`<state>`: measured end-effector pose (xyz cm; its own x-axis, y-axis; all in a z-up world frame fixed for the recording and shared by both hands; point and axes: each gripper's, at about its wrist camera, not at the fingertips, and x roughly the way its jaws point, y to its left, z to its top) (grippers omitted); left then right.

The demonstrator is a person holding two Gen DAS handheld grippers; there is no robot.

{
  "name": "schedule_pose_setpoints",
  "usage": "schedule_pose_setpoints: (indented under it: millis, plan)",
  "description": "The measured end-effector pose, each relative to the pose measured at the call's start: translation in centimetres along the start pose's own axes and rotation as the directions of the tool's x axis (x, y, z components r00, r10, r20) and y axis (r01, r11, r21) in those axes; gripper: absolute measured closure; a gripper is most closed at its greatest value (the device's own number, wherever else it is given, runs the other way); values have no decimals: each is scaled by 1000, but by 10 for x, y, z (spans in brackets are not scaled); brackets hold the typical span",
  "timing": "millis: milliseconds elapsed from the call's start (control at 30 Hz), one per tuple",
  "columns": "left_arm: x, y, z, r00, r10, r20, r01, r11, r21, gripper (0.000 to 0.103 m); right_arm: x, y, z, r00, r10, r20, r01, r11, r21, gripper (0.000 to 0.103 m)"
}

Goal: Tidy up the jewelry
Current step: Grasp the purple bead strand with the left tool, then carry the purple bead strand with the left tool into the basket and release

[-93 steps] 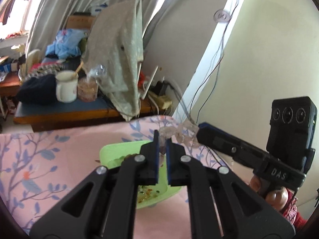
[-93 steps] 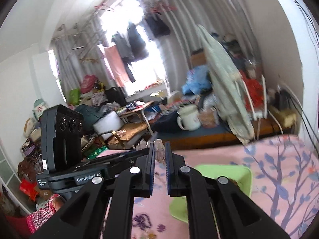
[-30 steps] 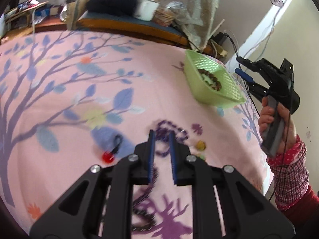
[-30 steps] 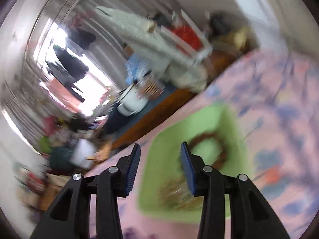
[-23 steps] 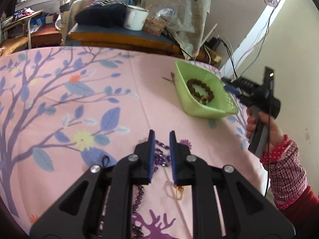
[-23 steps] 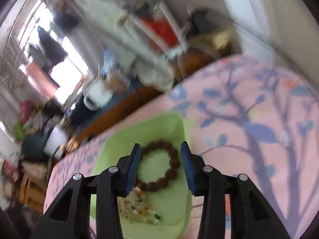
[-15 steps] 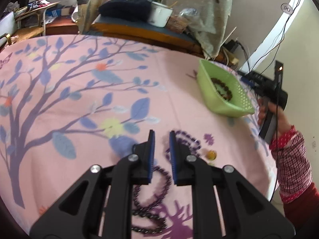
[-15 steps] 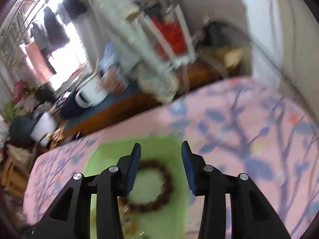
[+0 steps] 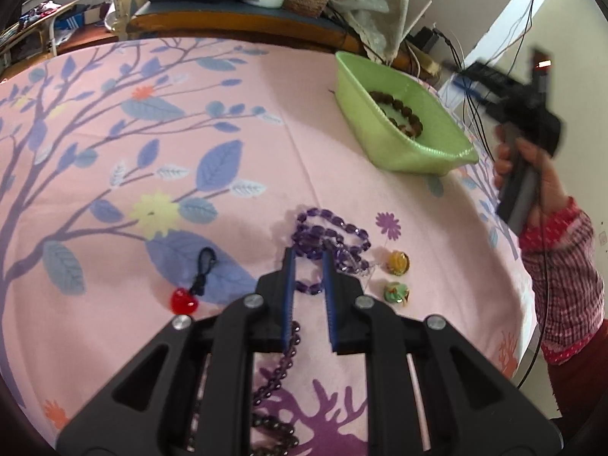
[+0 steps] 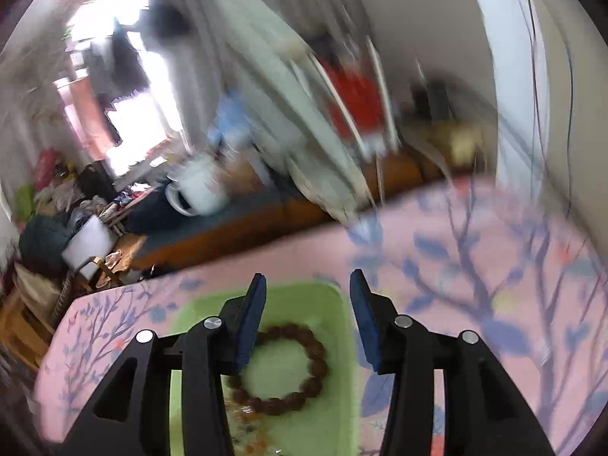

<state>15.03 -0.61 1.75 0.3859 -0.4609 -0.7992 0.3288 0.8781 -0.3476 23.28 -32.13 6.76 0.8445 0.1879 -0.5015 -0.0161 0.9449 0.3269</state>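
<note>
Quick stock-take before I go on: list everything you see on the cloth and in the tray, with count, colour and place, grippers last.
Green plastic tray: one, far right of the cloth.
Brown wooden bead bracelet: one, inside the tray.
Small amber and mixed beads: a loose pile, near end of the tray.
Purple bead necklace: one, heaped just ahead of the left gripper.
Dark bead strand: one, under the left gripper.
Red bead charm on a black cord: one, left of the necklace.
Yellow charm: one, right of the necklace.
Green charm: one, nearer than the yellow.
Pink floral cloth: one, under all.
Left gripper: open.
Right gripper: open, above the tray.
</note>
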Motion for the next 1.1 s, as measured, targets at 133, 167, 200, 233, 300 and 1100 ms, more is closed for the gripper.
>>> schedule_pose_setpoints:
  millis: [133, 167, 200, 233, 300, 1100]
  plan:
    - [16, -3, 3, 999, 33, 6, -33, 999, 29, 103, -31, 50, -34, 954, 281, -107, -294, 948, -123, 84]
    - [17, 1, 4, 999, 45, 12, -45, 999, 19, 103, -36, 66, -50, 929, 326, -174, -353, 921, -164, 84]
    - [16, 5, 7, 999, 39, 18, -39, 999, -2, 103, -36, 77, -61, 915, 338, -222, -381, 904, -193, 84]
    - [13, 9, 10, 999, 43, 31, -42, 999, -21, 103, -35, 93, -79, 898, 334, -288, -405, 881, -243, 84]
    - [-6, 19, 17, 996, 23, 83, -17, 998, -63, 103, -31, 111, -97, 883, 315, -346, -421, 860, -290, 84]
    - [-64, -21, -3, 973, 53, 225, -66, 996, 53, 49, -58, 171, -86, 875, 363, -321, -471, 792, -388, 103]
